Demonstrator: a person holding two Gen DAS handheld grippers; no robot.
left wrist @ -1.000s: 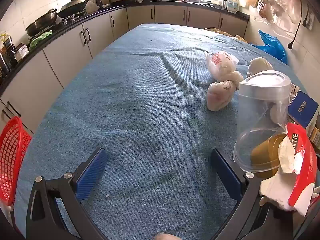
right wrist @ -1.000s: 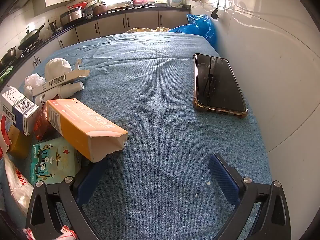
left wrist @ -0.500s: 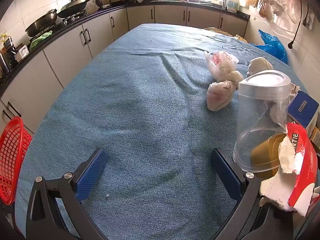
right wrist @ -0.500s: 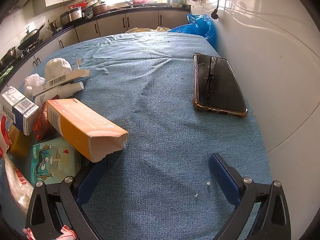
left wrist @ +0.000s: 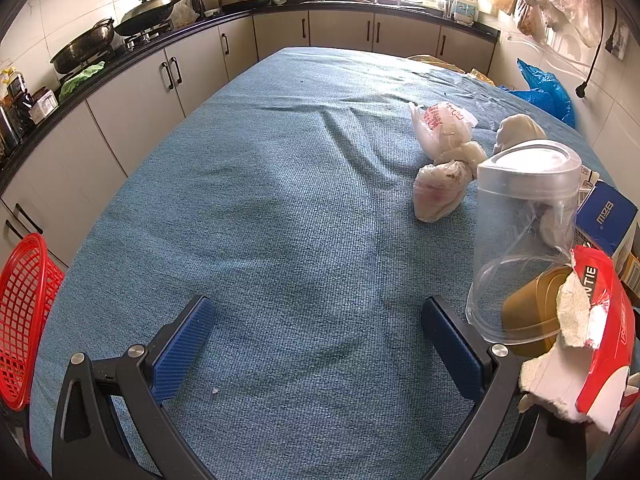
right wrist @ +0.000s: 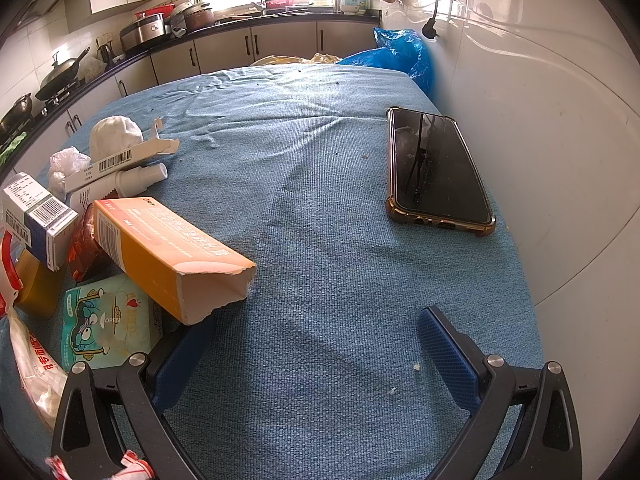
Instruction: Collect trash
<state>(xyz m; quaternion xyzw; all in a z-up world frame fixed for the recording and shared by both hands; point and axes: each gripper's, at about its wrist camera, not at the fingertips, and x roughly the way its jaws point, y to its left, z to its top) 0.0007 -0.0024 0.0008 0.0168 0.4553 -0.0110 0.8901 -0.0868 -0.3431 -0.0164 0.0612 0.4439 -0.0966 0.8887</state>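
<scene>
Both tools hover low over the blue cloth (left wrist: 280, 200), empty. The left gripper (left wrist: 316, 344) has its jaws spread wide with only cloth between them; the right gripper (right wrist: 312, 360) is equally released, nothing held. Taking the orange carton (right wrist: 168, 252) as reference: its torn open end lies just above the right gripper's left finger (right wrist: 180, 364), apparently touching or very near it. The carton looks light and crushable; a hold across its long flat sides seems soundest. Under it, toward the viewer, sits a cartoon wet-wipe packet (right wrist: 106, 320), soft and likely slippery. Left of the carton stands a clear plastic container (left wrist: 524, 240), upside down, just beside the left gripper's right finger (left wrist: 452, 352); light, smooth, liable to tip. Beyond are tied plastic bags (left wrist: 440, 192), limp and easily pinched. Far right of the carton lies a phone (right wrist: 436, 172), evidently not trash. A red basket (left wrist: 24, 320) hangs off the table edge, well apart.
</scene>
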